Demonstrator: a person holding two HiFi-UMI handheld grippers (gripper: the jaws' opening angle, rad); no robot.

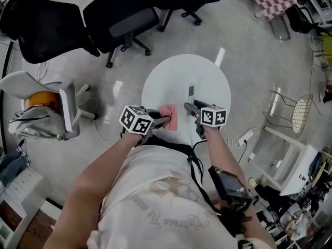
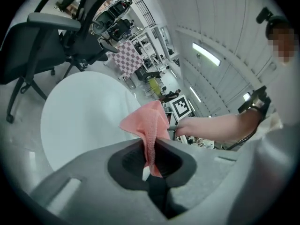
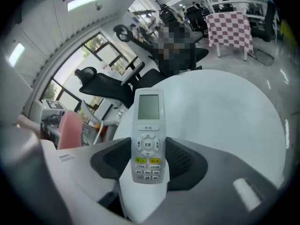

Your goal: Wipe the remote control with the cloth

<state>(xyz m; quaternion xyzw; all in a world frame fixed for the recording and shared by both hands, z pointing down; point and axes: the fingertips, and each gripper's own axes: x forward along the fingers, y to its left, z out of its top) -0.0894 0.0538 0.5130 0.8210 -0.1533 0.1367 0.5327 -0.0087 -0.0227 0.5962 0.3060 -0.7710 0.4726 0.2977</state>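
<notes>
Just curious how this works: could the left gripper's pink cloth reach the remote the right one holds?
Probably yes: the left gripper, shut on the cloth, sits beside the right gripper and its remote control, with nothing between them.

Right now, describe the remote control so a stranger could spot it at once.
Find the round white table. Over its near edge, the right gripper clamps the remote control: a slim white bar with a grey screen and yellow buttons, unlike the pink cloth beside it.

The cloth (image 1: 170, 116) is pink, the remote control (image 1: 191, 92) white, the table (image 1: 168, 82) white too.
</notes>
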